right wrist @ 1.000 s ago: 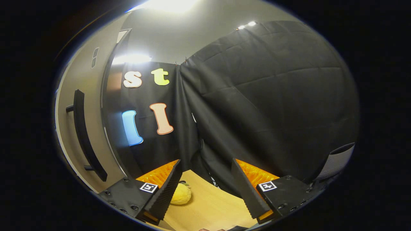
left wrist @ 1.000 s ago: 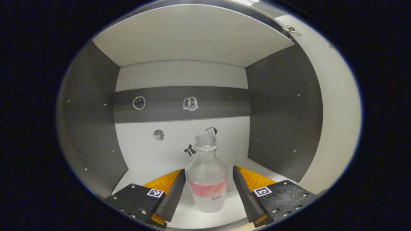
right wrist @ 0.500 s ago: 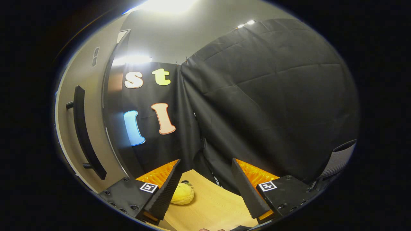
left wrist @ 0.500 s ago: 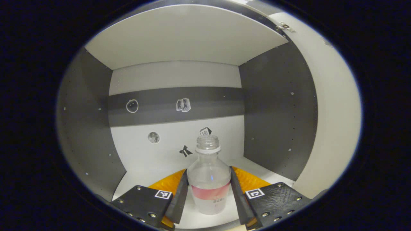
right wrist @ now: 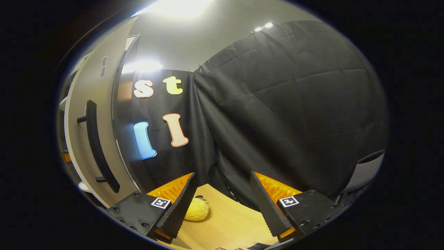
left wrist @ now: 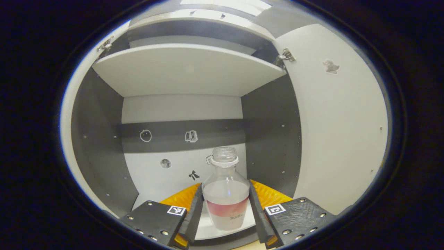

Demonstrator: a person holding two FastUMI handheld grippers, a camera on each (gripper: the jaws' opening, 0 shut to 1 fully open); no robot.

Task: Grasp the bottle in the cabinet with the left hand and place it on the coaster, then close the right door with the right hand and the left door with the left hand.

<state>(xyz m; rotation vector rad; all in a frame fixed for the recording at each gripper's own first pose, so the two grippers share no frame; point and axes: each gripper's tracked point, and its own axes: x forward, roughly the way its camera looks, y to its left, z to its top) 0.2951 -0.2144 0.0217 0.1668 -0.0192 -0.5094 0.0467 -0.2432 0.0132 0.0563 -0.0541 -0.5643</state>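
A clear, capless bottle (left wrist: 225, 198) with a red label band stands upright between my left gripper's (left wrist: 225, 205) fingers, which press on both its sides. It sits at the front edge of the cabinet's lower compartment (left wrist: 173, 166), whose back wall carries small stickers. The open right door (left wrist: 340, 132) shows its pale inner face in the left gripper view. In the right gripper view the same door (right wrist: 86, 139) appears at the left with its dark bar handle (right wrist: 99, 149). My right gripper (right wrist: 222, 198) stands open over the wooden table (right wrist: 229, 222), holding nothing.
A white shelf (left wrist: 187, 69) caps the compartment, with hinges at its corners. A yellow round fruit-like object (right wrist: 196, 210) lies on the table by my right gripper's left finger. Black cloth hangs behind the table, and a grey ribbed object (right wrist: 364, 172) stands at the far right.
My left gripper closed on the bottle, then drew back out of the cabinet with it, so the shelf front and right door came into view. The right gripper shifted slightly.
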